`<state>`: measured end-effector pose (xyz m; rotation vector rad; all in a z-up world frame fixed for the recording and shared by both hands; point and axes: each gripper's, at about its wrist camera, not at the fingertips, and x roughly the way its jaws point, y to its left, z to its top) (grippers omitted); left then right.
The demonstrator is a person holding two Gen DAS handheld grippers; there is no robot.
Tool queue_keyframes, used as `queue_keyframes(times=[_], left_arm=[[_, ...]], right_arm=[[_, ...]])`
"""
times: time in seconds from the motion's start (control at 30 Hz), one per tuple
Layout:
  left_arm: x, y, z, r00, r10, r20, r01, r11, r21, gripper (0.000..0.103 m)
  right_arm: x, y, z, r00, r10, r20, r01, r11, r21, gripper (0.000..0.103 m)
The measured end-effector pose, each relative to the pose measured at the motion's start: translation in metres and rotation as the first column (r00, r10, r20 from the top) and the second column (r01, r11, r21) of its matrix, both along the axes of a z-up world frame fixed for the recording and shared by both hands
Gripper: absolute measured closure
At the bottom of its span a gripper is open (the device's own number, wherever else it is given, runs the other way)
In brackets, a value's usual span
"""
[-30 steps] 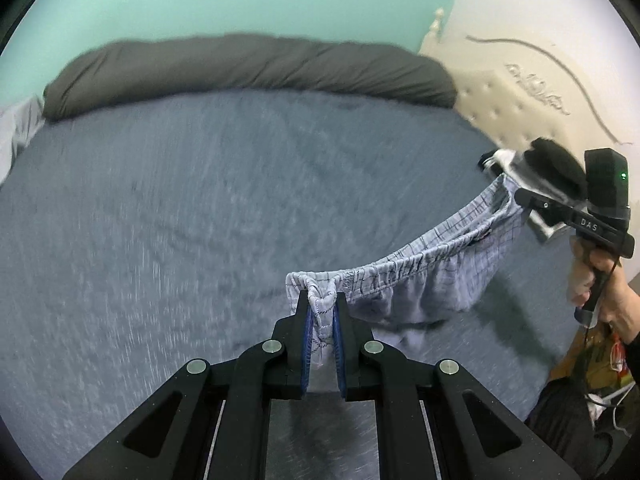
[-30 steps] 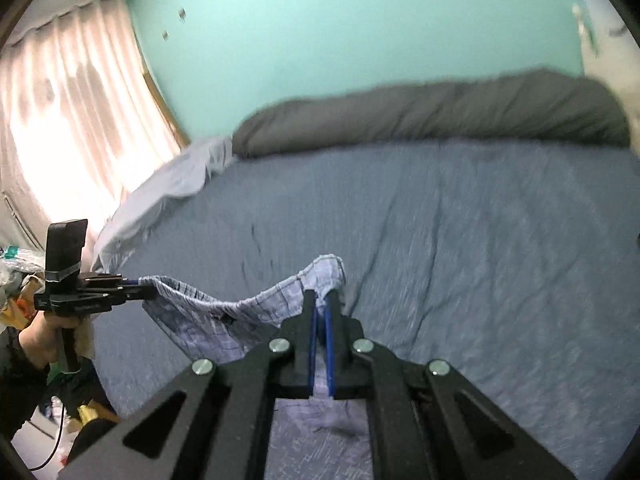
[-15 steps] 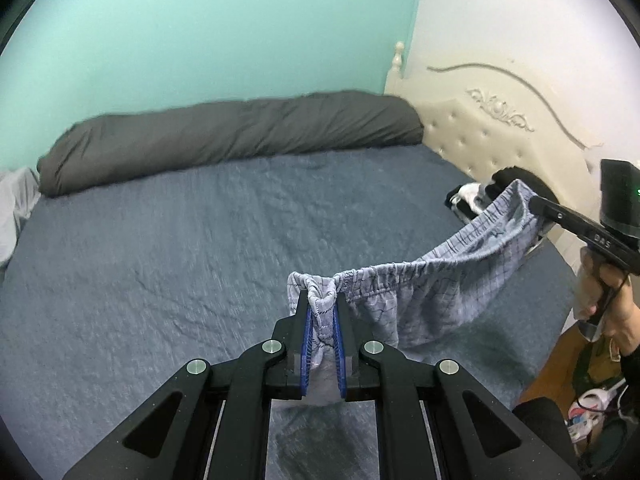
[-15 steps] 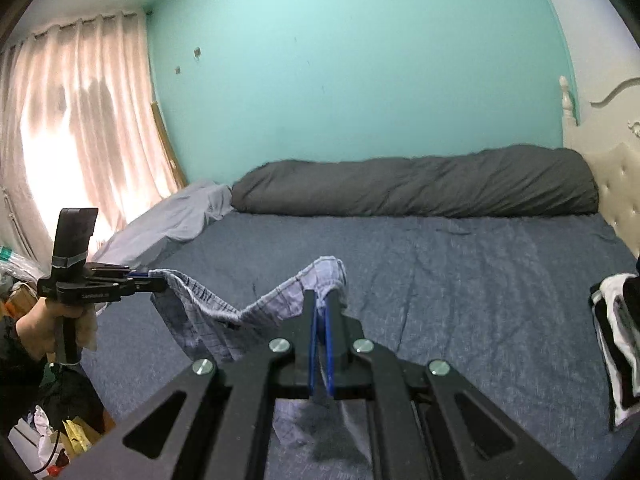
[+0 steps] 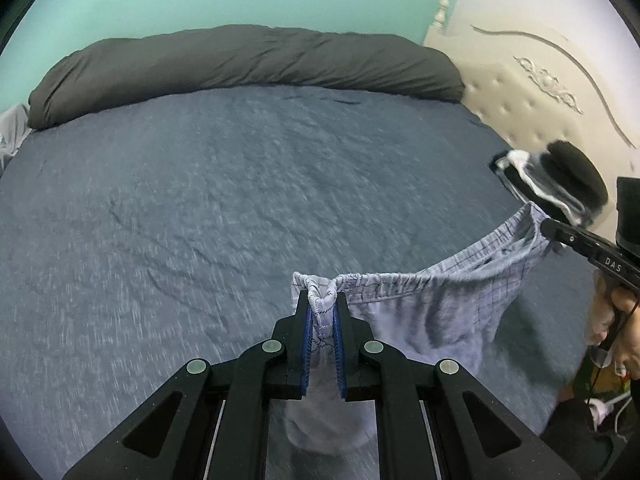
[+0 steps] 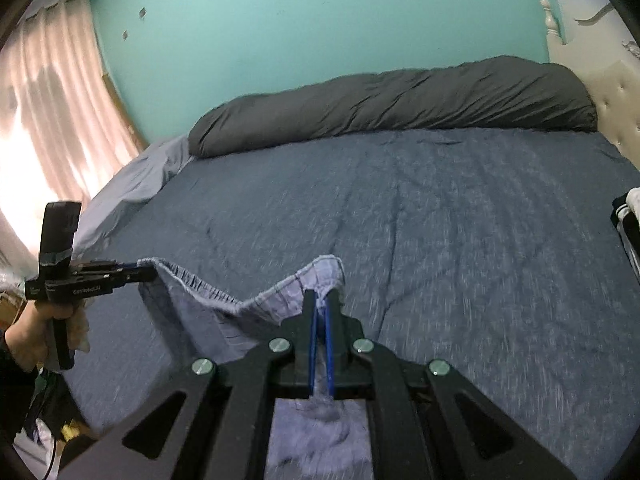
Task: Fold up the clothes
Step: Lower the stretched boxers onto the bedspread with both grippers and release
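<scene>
Pale blue checked shorts with an elastic waistband hang in the air above the near edge of the bed, stretched between both grippers. My left gripper is shut on one end of the waistband. My right gripper is shut on the other end; it also shows at the right of the left wrist view. The left gripper shows at the left of the right wrist view. The shorts sag in the middle, and their legs hang down below the fingers.
The bed has a blue-grey cover. A long dark grey bolster lies along the far side by the teal wall. Folded black and white clothes sit at the right by the cream headboard. A pale sheet and curtains are at the left.
Both grippers have tilted back down toward the bed, still holding the shorts stretched between them. The grip on the waistband has not changed.
</scene>
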<state>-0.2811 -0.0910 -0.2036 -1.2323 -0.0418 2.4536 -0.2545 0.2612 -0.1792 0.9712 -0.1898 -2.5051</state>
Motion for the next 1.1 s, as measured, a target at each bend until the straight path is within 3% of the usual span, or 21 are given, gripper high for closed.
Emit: queue_keyframes(times=[0.17,0.3,0.5,0.57,0.63,0.77,0.83,0.93,1.1], left_arm=[[-0.04,-0.009,-0.011,1.0,0.012,0.006,-0.012,1.0,0.013,0.093],[-0.068,-0.002,-0.048,0.998,-0.005,0.065,0.006,1.0,-0.023,0.091],[-0.096,-0.012,-0.092,0.99,0.057,0.13,-0.059,0.998,0.01,0.091],[-0.106,-0.019,-0.1,0.986,0.082,0.148,-0.087,0.996,0.032,0.086],[-0.114,-0.023,-0.105,0.982,0.091,0.164,-0.103,0.993,0.063,0.072],[-0.126,-0.025,-0.105,0.981,0.103,0.163,-0.117,0.99,0.082,0.058],[-0.125,-0.028,-0.102,0.98,0.12,0.157,-0.136,0.986,0.097,0.051],[-0.112,-0.034,-0.096,0.979,0.154,0.135,-0.17,0.978,0.118,0.051],[-0.071,-0.031,-0.094,0.983,0.162,0.086,-0.17,0.98,0.104,0.051]], right_arm=[[-0.039,-0.017,-0.006,1.0,0.004,-0.03,-0.004,1.0,0.005,0.1],[-0.074,-0.037,-0.056,0.997,0.01,0.073,-0.012,1.0,0.021,0.1],[-0.112,-0.04,-0.115,0.987,-0.044,0.152,0.041,0.999,0.025,0.1],[-0.124,-0.029,-0.124,0.983,-0.085,0.163,0.086,0.996,0.004,0.1],[-0.137,-0.015,-0.132,0.974,-0.13,0.187,0.139,0.99,-0.035,0.1],[-0.154,-0.005,-0.138,0.969,-0.114,0.221,0.141,0.983,-0.113,0.097],[-0.157,-0.005,-0.141,0.964,-0.098,0.245,0.132,0.983,-0.128,0.097],[-0.15,-0.004,-0.14,0.962,-0.1,0.252,0.134,0.983,-0.123,0.095],[-0.117,0.018,-0.132,0.959,-0.157,0.235,0.198,0.966,-0.166,0.079]])
